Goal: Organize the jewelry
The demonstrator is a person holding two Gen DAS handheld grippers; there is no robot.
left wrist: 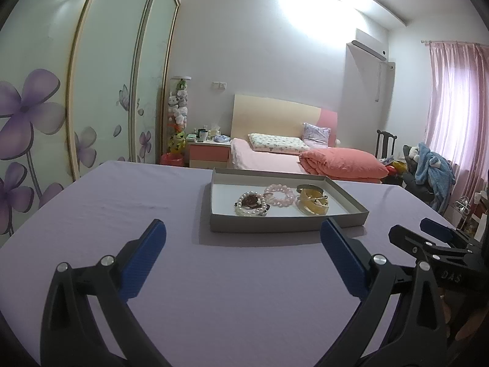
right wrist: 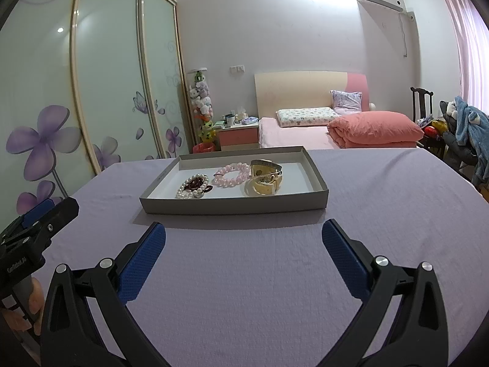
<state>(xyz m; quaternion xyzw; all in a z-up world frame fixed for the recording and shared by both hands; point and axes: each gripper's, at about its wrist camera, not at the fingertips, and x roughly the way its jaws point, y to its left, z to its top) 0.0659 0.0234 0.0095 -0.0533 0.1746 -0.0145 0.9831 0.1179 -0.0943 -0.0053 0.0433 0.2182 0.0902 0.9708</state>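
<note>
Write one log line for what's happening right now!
left tool: open, empty | right tool: open, empty | bracelets: inside tray | tray: on purple cloth

Matt lilac cloth (right wrist: 244, 275) is covering the table, weave showing slightly rough. The grey tray (right wrist: 232, 208) is looking like matt cardboard. Pearl beads (right wrist: 186, 194) are gleaming glossy, pink beads (right wrist: 232, 175) shining smooth, and the yellow bangles (right wrist: 264, 183) are glinting like polished plastic.
</note>
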